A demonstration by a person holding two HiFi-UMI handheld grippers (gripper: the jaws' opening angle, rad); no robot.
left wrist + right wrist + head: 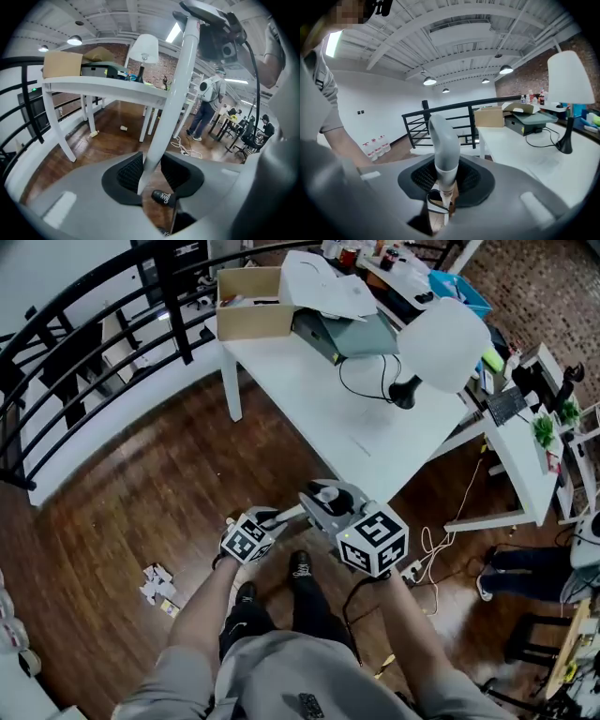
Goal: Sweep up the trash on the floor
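Observation:
Crumpled paper trash (157, 585) lies on the dark wood floor, left of my feet. More small pale scraps (123, 127) lie under the white table. My left gripper (279, 519) (152, 171) is shut on a slanting white pole (171, 93) that rises to a grey handle end (201, 8). My right gripper (330, 514) (444, 176) is shut on a grey handle grip (443, 140) (330, 500) with a white shaft and a strap loop (436, 206) below it. Both tools' lower ends are hidden, so I cannot tell whether they are one tool or two.
A white table (375, 442) stands ahead with a lamp (441, 343), a cardboard box (251, 304) and a grey case. A black railing (84, 362) curves at the left. Cables and a power strip (427, 563) lie on the floor at the right. A person (206, 108) stands far off.

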